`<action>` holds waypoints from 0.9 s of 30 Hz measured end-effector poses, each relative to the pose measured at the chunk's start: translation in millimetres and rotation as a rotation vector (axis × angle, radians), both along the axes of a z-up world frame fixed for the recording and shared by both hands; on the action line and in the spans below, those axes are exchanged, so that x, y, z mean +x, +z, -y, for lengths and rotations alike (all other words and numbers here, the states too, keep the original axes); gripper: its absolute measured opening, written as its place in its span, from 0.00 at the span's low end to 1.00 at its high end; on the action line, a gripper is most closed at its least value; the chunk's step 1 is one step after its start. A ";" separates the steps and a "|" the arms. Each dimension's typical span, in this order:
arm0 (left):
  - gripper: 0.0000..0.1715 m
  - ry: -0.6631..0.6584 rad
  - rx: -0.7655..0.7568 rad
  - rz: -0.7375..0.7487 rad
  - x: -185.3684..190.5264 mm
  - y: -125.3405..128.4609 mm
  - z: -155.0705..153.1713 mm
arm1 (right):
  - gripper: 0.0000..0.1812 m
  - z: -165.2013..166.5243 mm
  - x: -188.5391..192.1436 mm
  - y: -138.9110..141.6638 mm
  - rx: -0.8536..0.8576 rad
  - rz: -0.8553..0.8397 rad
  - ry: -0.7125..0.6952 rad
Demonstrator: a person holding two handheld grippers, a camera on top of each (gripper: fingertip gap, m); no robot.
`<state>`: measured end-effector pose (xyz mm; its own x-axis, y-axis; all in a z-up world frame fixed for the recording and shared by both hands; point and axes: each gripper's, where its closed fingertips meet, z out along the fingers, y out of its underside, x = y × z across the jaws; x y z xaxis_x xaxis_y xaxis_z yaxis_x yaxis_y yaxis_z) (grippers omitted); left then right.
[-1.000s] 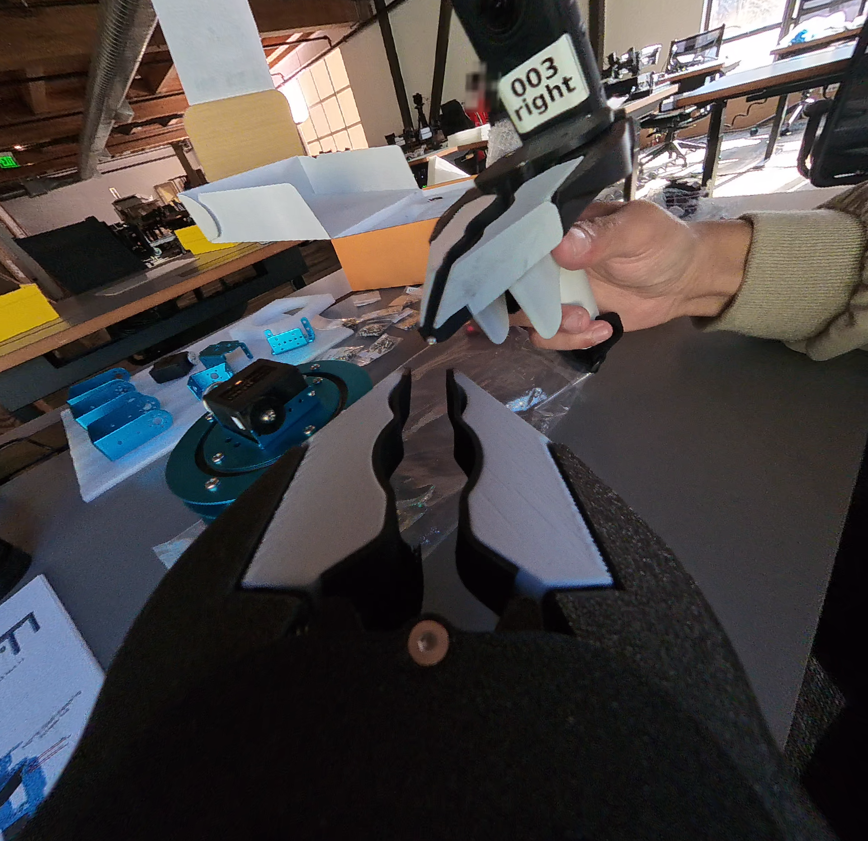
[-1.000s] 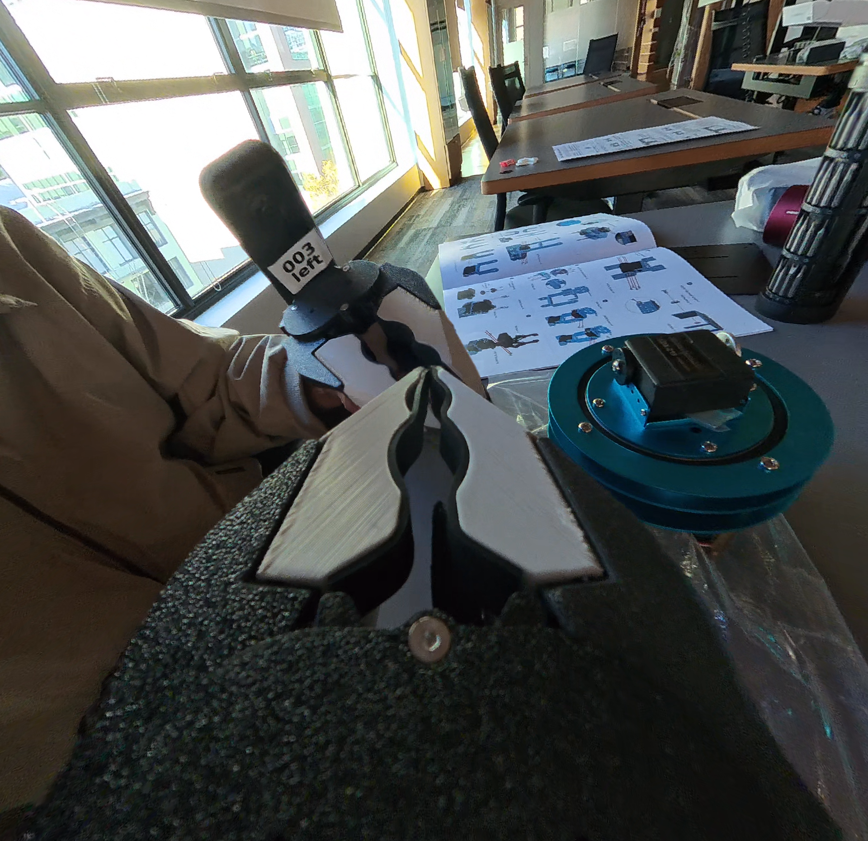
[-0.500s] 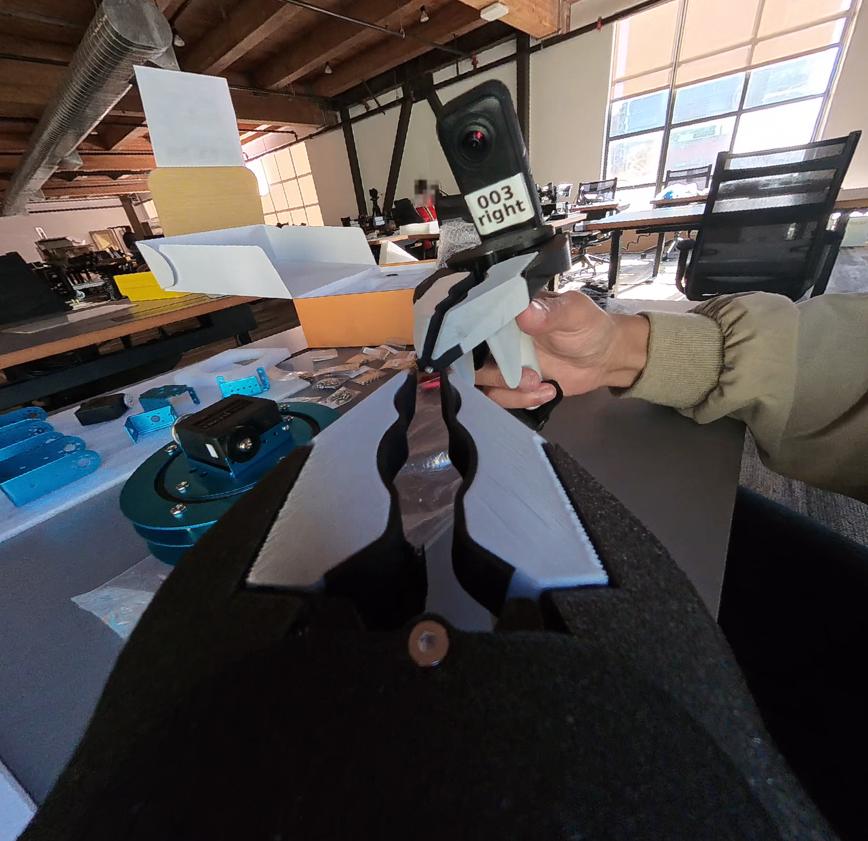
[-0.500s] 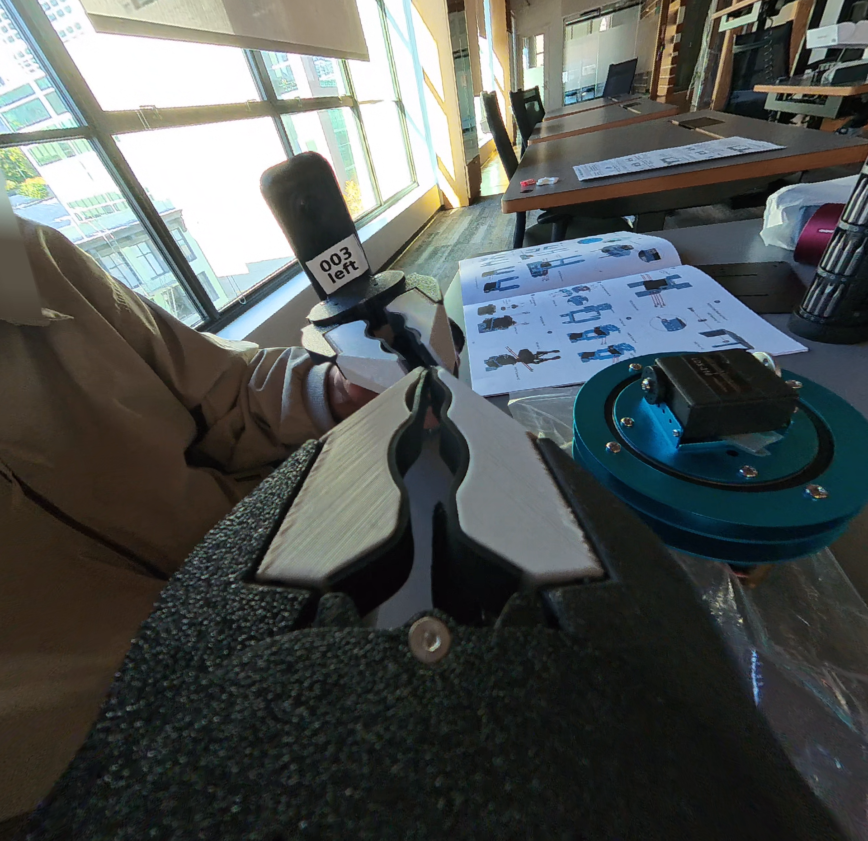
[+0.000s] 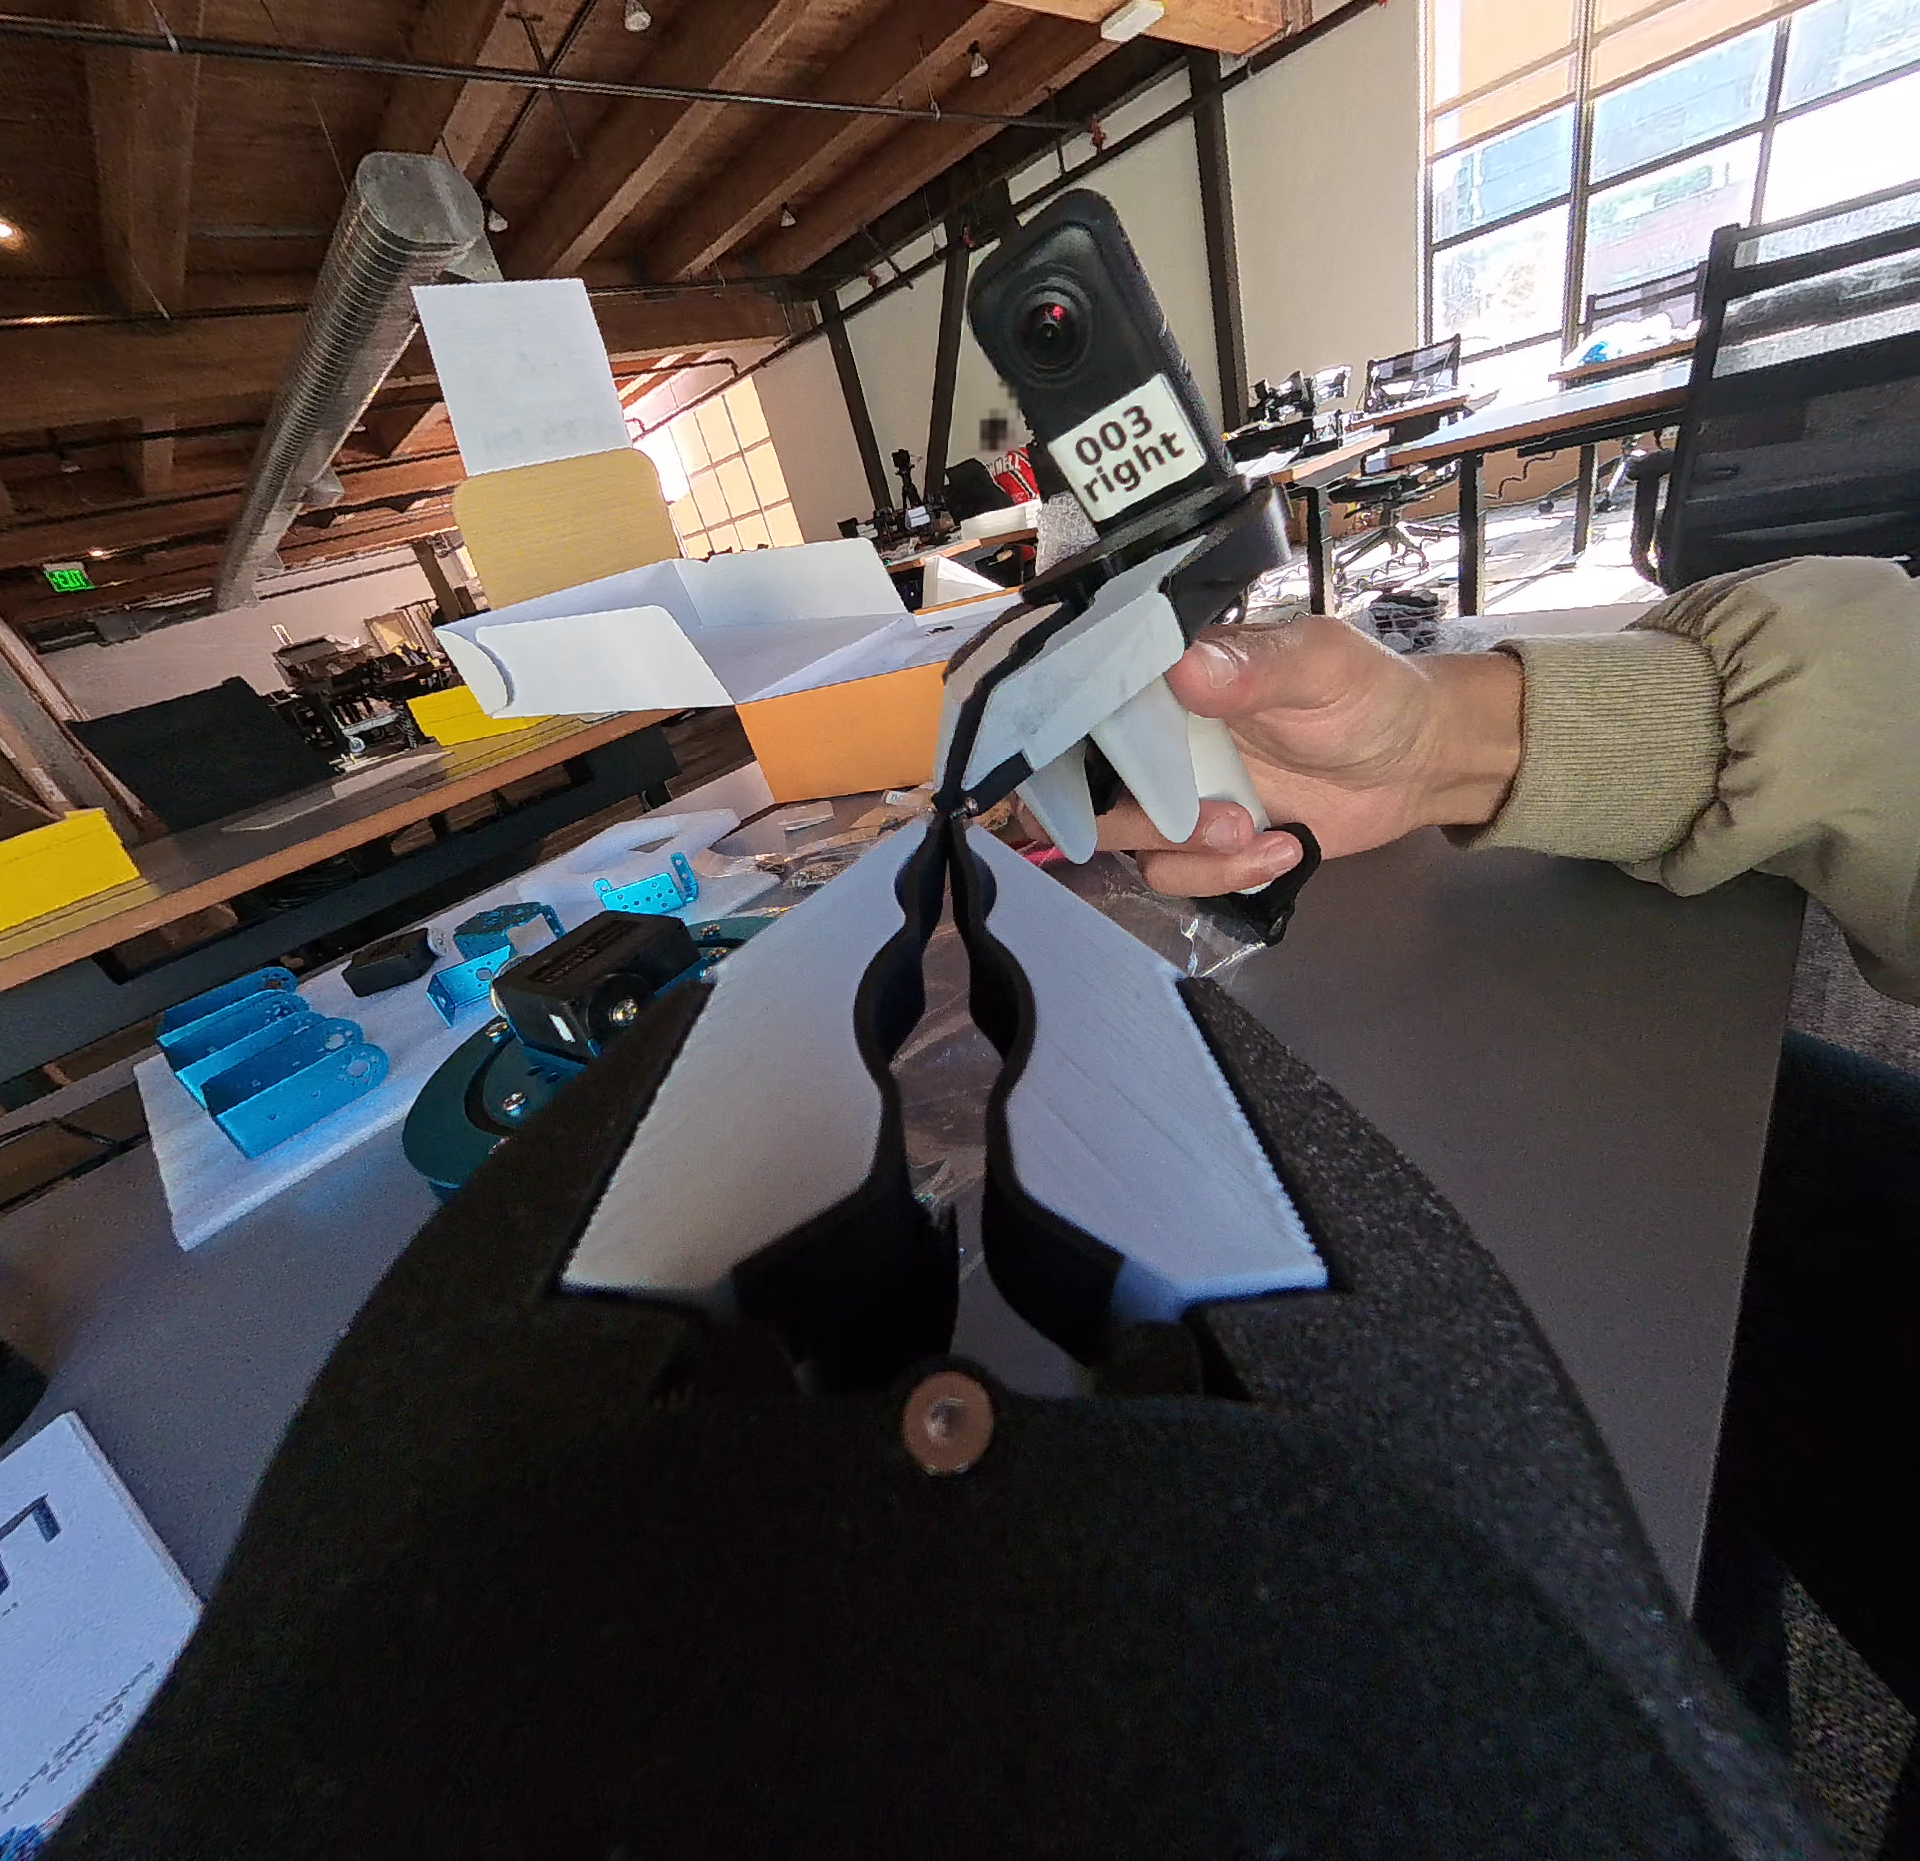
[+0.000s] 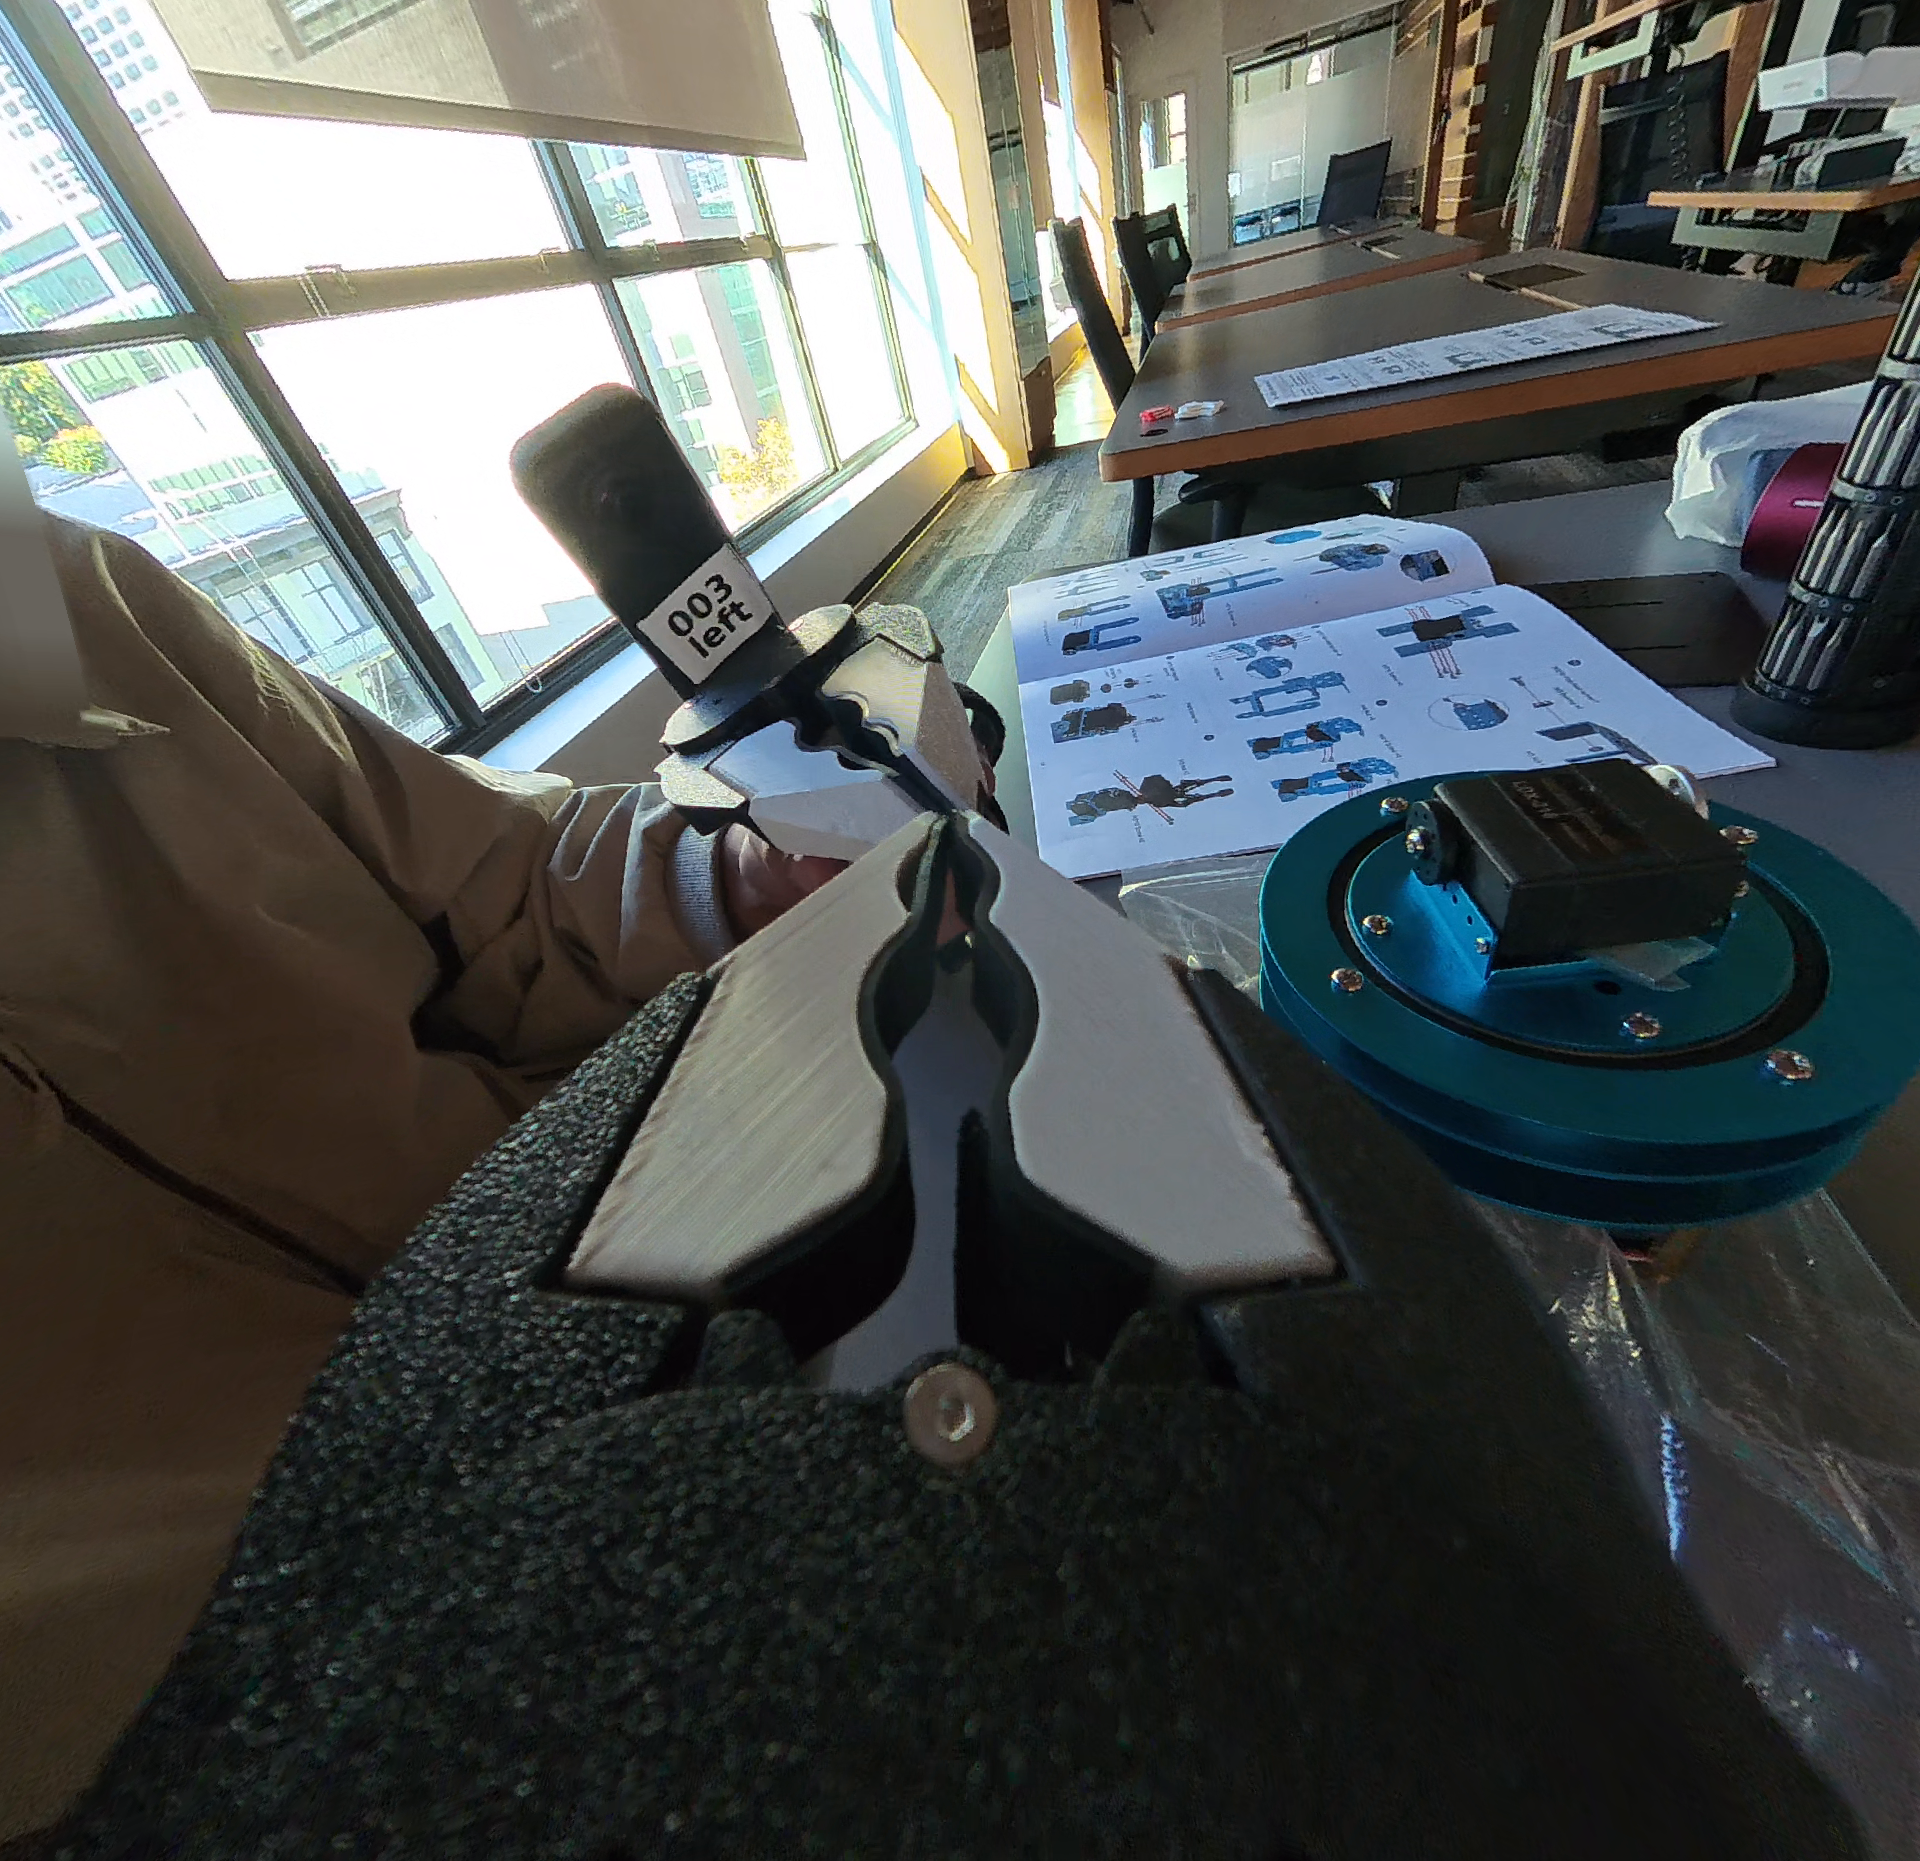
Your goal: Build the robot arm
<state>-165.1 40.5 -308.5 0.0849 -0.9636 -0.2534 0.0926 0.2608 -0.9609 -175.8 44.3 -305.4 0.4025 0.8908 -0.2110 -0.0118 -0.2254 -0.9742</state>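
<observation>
My left gripper is shut, its tips meeting the tips of my right gripper, which a hand holds facing it above the grey table. A tiny dark metal part shows where the two pairs of tips meet, and both seem to pinch it. In the right wrist view my right gripper is shut tip to tip with the left gripper. A teal round base with a black servo stands just right of it; the servo also shows in the left wrist view.
A clear plastic bag lies under the grippers. An open picture manual lies behind the base. Blue brackets rest on white foam at the left. An open orange and white box stands behind. A black cylinder stands far right. Left and right tips are no more than a few centimetres apart.
My left gripper has closed from open to shut and risen to meet the right gripper's tips. The right gripper stayed shut and lifted slightly.
</observation>
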 end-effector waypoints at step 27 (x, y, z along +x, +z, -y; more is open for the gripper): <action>0.10 0.012 -0.114 -0.699 -111.8 -100.1 -19.1 | 0.11 31.6 33.8 -79.4 -0.119 0.469 -0.495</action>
<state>-276.9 59.6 -408.6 -0.0497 -0.9875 -0.1498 -0.5582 0.1519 -0.8157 -142.0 12.7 -384.8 0.8282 0.5605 -0.0002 0.2756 -0.4076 -0.8706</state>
